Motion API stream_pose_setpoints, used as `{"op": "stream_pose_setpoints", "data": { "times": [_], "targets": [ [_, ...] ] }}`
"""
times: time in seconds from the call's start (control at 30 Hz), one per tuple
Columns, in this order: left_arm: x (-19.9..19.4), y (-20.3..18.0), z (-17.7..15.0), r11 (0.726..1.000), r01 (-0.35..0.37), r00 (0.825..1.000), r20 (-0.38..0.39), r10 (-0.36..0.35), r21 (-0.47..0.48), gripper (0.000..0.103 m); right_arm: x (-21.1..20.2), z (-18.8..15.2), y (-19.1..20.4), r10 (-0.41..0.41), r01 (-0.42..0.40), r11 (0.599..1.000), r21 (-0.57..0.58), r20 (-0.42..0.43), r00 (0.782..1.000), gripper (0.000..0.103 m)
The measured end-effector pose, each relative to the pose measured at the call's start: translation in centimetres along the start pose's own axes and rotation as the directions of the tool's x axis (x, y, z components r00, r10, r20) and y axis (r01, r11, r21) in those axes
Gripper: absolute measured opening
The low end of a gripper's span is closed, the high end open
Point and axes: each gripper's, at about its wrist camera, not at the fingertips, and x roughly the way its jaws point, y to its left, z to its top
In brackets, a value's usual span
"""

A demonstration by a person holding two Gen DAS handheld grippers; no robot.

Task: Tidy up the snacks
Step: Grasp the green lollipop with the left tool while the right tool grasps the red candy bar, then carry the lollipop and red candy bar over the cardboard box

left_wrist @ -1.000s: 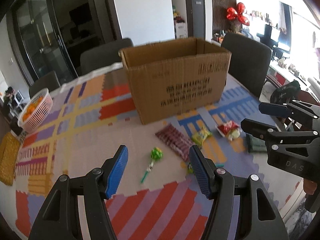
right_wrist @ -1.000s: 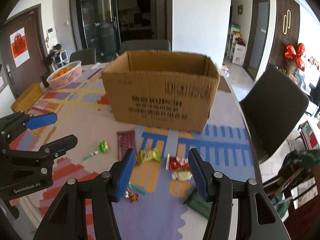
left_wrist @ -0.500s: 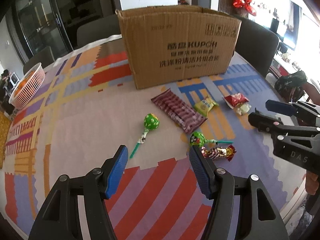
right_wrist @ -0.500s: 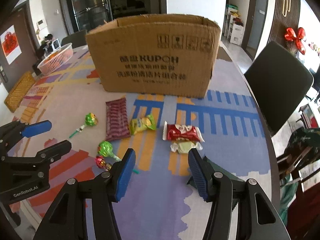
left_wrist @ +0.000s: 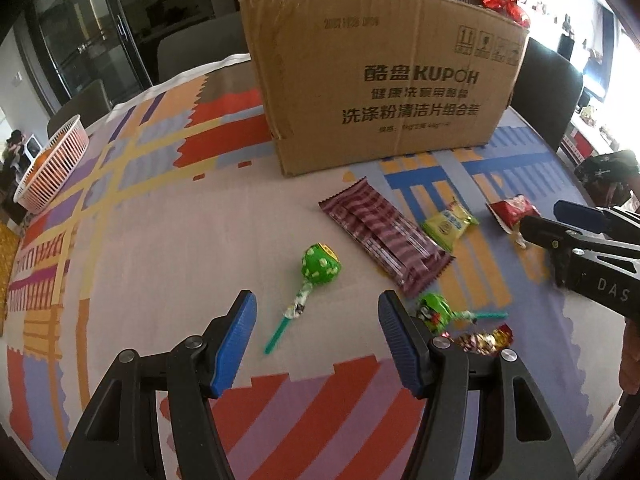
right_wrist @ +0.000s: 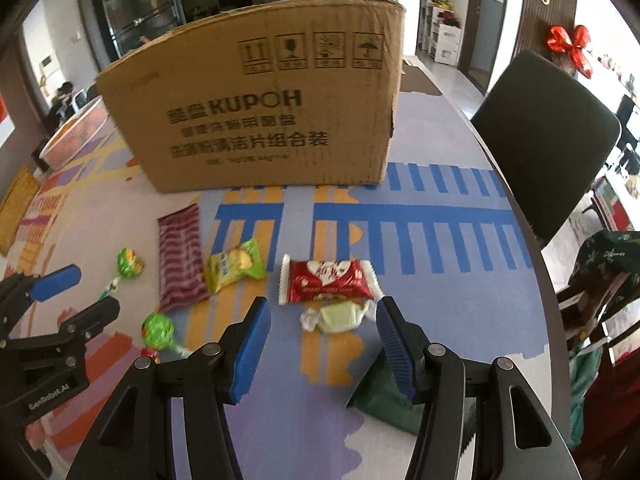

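Left wrist view: cardboard box (left_wrist: 384,92) stands at the back of the tabletop (left_wrist: 160,248), snacks scattered before it (all loose). My left fingers (left_wrist: 236,340) gape over a green lollipop (left_wrist: 318,266); my right fingers (right_wrist: 394,344) gape, empty, around a pale candy (right_wrist: 338,318).

A home dining room: patterned tablecloth (left_wrist: 152,216) on the table, upholstered chairs (right_wrist: 548,140), glass doors (left_wrist: 92,40), fruit basket (left_wrist: 52,164).

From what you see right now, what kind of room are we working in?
Probably a home dining area: a table under a patterned cloth, dark dining chairs around it, a red bow on the wall, and a basket of fruit.
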Motion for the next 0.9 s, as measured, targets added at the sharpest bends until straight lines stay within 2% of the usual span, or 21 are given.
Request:
{"op": "stream_pose_setpoints", "data": {
  "times": [0.03, 0.1, 0.47, 0.67, 0.73, 0.83, 0.9],
  "targets": [
    [0.3, 0.1, 0.1, 1.000, -0.001, 1.000, -0.004, 0.001, -0.002, 0.063, 0.2, 0.2, 0.0, 0.001, -0.001, 1.000, 0.001, 0.001, 1.000, 0.061],
    [0.7, 0.2, 0.2, 1.000, -0.002, 1.000, -0.009, 0.002, -0.004, 0.063, 0.6, 0.4, 0.0, -0.007, 0.007, 1.000, -0.001, 0.002, 1.000, 0.063],
    [3.0, 0.5, 1.0, 1.000, -0.002, 0.999, -0.034, 0.002, -0.019, 0.061, 3.1, 1.2, -0.2, -0.013, 0.013, 1.000, -0.004, -0.032, 0.999, 0.063],
    [3.8, 0.5, 1.5, 0.999, 0.012, 0.999, -0.048, -0.014, -0.034, 0.046, 4.4, 1.7, -0.4, 0.004, -0.003, 1.000, 0.006, -0.047, 0.999, 0.064],
    [3.8, 0.6, 1.6, 0.999, 0.021, 0.999, -0.049, -0.023, -0.041, 0.036, 4.6, 1.8, -0.4, 0.007, -0.007, 1.000, 0.009, -0.045, 0.999, 0.064],
    [4.0, 0.5, 1.8, 0.999, 0.030, 0.998, -0.051, -0.032, -0.044, 0.026, 5.0, 2.0, -0.3, 0.013, -0.013, 1.000, 0.008, -0.043, 0.999, 0.064],
    [4.0, 0.4, 1.9, 0.999, 0.029, 0.998, -0.051, -0.031, -0.043, 0.025, 5.1, 2.3, -0.4, 0.017, -0.017, 1.000, 0.009, -0.038, 0.999, 0.063]
  ]
}}
